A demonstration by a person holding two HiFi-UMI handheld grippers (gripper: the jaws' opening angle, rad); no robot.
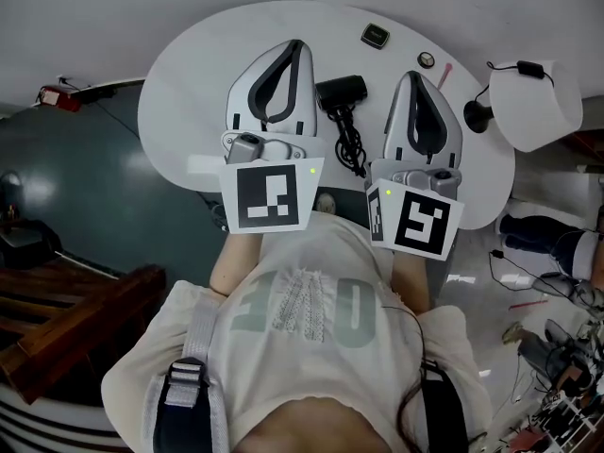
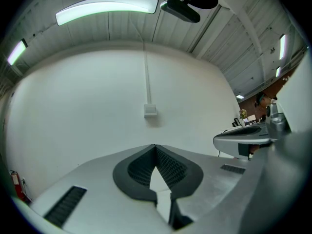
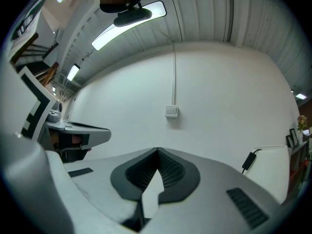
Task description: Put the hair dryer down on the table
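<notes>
Left hand-held gripper (image 1: 298,47): stood centre-left of frame, jaws together on nothing, pointing up-frame over the white counter (image 1: 184,102).

Hair dryer (image 1: 341,94): black, lay on the counter at upper centre between the two grippers, cord (image 1: 352,147) trailing down-frame. Judged rigid, fairly light and smooth-shelled, so liable to slip; the handle looked the surest hold.

Right hand-held gripper (image 1: 413,76): stood centre-right, jaws likewise closed and empty, roughly parallel to its partner.
</notes>
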